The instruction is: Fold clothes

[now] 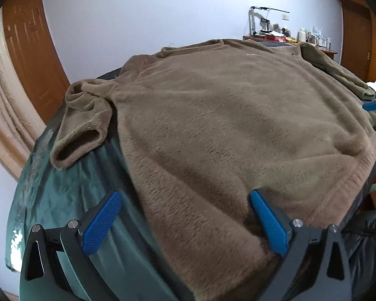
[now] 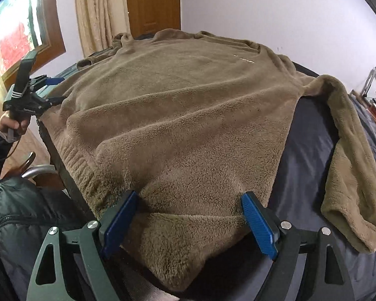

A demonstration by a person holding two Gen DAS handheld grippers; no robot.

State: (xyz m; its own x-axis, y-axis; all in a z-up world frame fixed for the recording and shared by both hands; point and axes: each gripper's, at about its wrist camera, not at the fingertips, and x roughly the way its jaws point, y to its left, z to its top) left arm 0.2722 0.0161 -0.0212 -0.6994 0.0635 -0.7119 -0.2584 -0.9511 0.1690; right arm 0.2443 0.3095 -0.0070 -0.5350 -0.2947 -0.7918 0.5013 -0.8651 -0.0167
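A brown fleece sweater [image 1: 225, 115] lies flat on a table, hem toward me, collar at the far end; it also shows in the right wrist view [image 2: 178, 115]. Its left sleeve [image 1: 82, 130] is bunched beside the body. Its right sleeve [image 2: 351, 175] hangs down the table's right side. My left gripper [image 1: 185, 215] is open, its blue pads astride the sweater's lower left corner. My right gripper [image 2: 190, 215] is open, pads astride the lower right corner. The left gripper also shows in the right wrist view [image 2: 50, 87] at the hem's far side.
The table wears a dark green cover [image 1: 70, 195], grey-blue in the right wrist view [image 2: 310, 175]. A cluttered desk [image 1: 288, 37] stands at the back wall. Wooden doors [image 1: 30, 57] and a curtain [image 2: 97, 12] lie around. My dark jacket [image 2: 17, 213] is at the near edge.
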